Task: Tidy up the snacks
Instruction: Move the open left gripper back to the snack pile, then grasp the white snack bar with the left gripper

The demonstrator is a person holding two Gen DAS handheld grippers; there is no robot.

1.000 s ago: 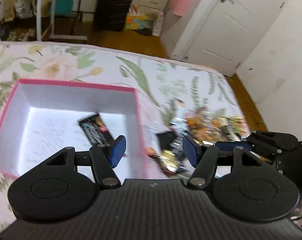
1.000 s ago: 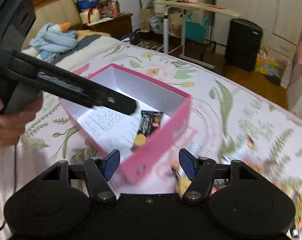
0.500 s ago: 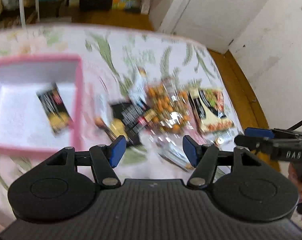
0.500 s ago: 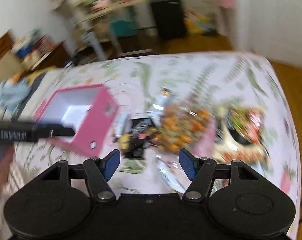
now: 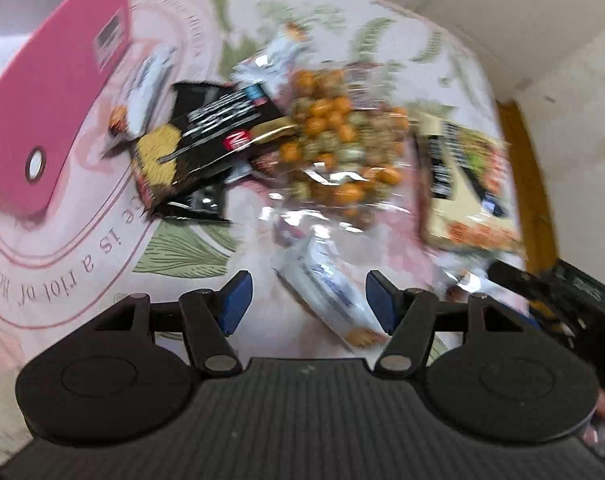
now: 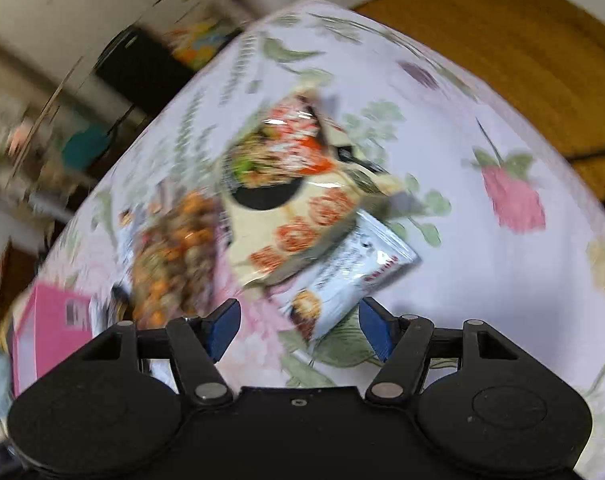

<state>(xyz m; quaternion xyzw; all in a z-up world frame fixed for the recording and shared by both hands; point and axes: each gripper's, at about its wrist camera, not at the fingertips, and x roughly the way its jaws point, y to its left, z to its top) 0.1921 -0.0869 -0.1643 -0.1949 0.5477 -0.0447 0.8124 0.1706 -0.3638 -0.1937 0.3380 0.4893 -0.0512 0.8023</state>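
Swung off the pink box (image 5: 42, 92) down over the snack pile (image 5: 334, 148) on the bed (image 6: 482, 280) — left hand-held gripper (image 5: 306, 304) and right hand-held gripper (image 6: 300, 326) both spread, pinching nothing.

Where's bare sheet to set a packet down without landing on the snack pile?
Bare sheet lies right of the silver packet, around the pink rose print. Between the pink box and the black packet is a narrower strip. The middle is crowded with overlapping packets.
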